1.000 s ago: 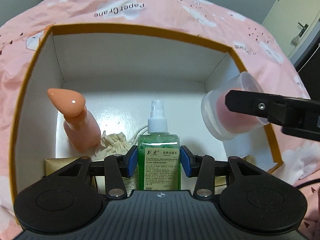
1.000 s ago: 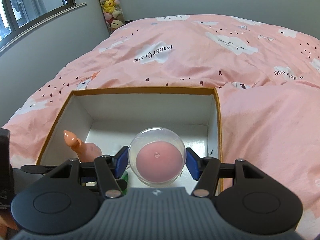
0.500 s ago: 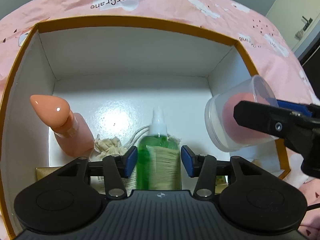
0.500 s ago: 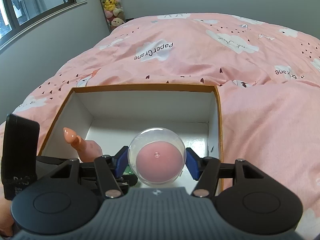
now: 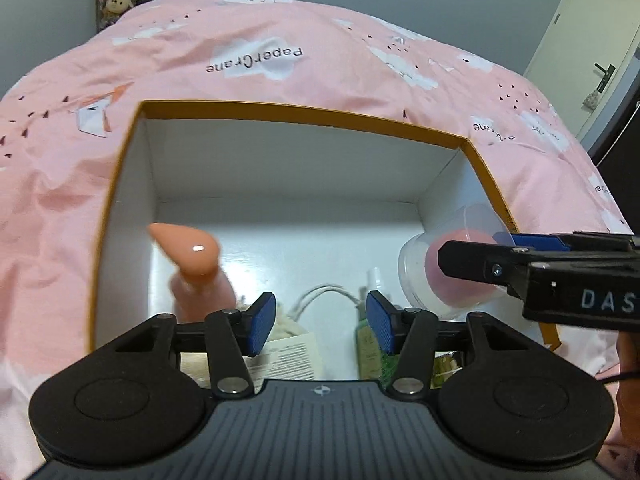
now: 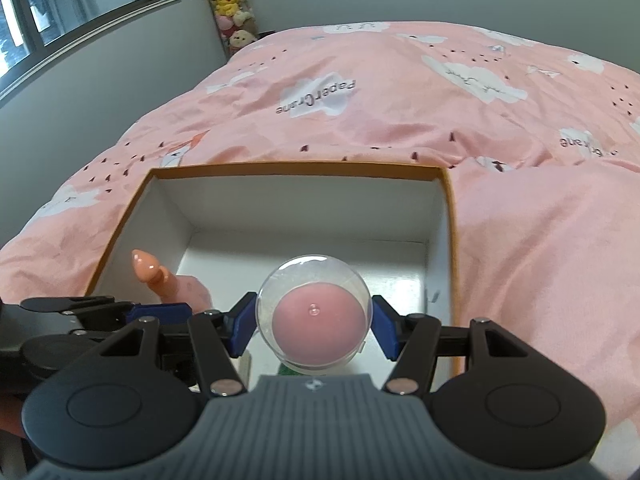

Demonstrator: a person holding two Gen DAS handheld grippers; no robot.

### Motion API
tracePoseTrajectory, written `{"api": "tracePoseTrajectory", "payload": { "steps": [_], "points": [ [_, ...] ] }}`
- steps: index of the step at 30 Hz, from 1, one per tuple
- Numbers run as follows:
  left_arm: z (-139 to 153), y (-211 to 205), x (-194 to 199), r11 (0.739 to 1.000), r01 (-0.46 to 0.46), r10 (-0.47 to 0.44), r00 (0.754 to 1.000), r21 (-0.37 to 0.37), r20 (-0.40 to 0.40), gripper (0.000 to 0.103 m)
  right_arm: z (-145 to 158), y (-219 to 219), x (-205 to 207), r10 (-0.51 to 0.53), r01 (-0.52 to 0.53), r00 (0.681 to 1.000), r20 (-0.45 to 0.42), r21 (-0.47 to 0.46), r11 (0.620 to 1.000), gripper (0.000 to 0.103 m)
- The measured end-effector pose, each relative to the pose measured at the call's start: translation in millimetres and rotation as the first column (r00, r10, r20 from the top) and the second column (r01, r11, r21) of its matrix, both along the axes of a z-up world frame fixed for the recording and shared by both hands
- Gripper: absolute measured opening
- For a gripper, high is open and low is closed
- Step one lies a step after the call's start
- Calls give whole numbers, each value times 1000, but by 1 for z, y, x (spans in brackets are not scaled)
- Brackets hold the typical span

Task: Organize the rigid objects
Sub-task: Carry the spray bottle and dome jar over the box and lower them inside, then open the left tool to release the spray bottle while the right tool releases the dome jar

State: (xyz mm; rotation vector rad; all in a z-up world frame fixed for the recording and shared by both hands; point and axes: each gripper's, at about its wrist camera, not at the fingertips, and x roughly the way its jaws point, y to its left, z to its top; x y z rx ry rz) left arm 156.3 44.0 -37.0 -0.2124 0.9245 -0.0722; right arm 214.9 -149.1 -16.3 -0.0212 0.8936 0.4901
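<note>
Left to right, as my two wrist cameras show the bed.

Far left: the box [image 5: 120,184], white inside with an orange rim, sits open on the pink quilt [image 5: 260,60]. Against its left wall stands the peach pump bottle [image 5: 196,264], spout toward the corner.

Centre left: my left gripper [image 5: 321,322] hangs above the near part of the box, its blue pads apart and nothing between them. Under it lie a cloth drawstring pouch [image 5: 288,322] and, just right of the gap, the green spray bottle [image 5: 370,340], standing on the floor of the box and free of the pads. I judge that item placed.

Centre right: my right gripper [image 6: 314,328] is clamped on the clear pink jar [image 6: 314,312], pads pressed to either side, base toward the lens. In the left view the jar [image 5: 436,276] hovers over the box's right side, near the right wall and clear of the floor.

Step in hand, by my reading: stowing the jar, the last item I can see outside the pile. The next move calls for lowering it into the bare floor [image 6: 400,272] on the right, well apart from the spray bottle's nozzle, setting it flat before the pads part. Meanwhile the left gripper should keep out of the descent path, since the two tools sit close.
</note>
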Motion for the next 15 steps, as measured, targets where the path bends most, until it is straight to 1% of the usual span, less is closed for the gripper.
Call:
{"api": "tracePoseTrajectory", "payload": {
  "steps": [2, 4, 10, 11, 15],
  "points": [
    [0, 5, -2, 1000, -10, 10, 1000, 1, -4, 53, 0, 4, 1, 11, -11, 1000, -6, 3, 1000, 60],
    [-2, 11, -5, 1000, -27, 27, 1000, -3, -5, 46, -2, 7, 3, 16, -16, 1000, -9, -3, 1000, 60],
    [-7, 19, -6, 999, -51, 51, 999, -6, -17, 44, -14, 18, 13, 29, -31, 999, -34, -57, 998, 60],
    [-7, 19, -6, 999, -51, 51, 999, -6, -17, 44, -17, 20, 14, 25, -27, 999, -30, -78, 997, 60],
    [-9, 18, -7, 999, -46, 46, 999, -5, -25, 44, -23, 23, 16, -5, 11, 999, 36, -191, 981, 60]
  ]
}}
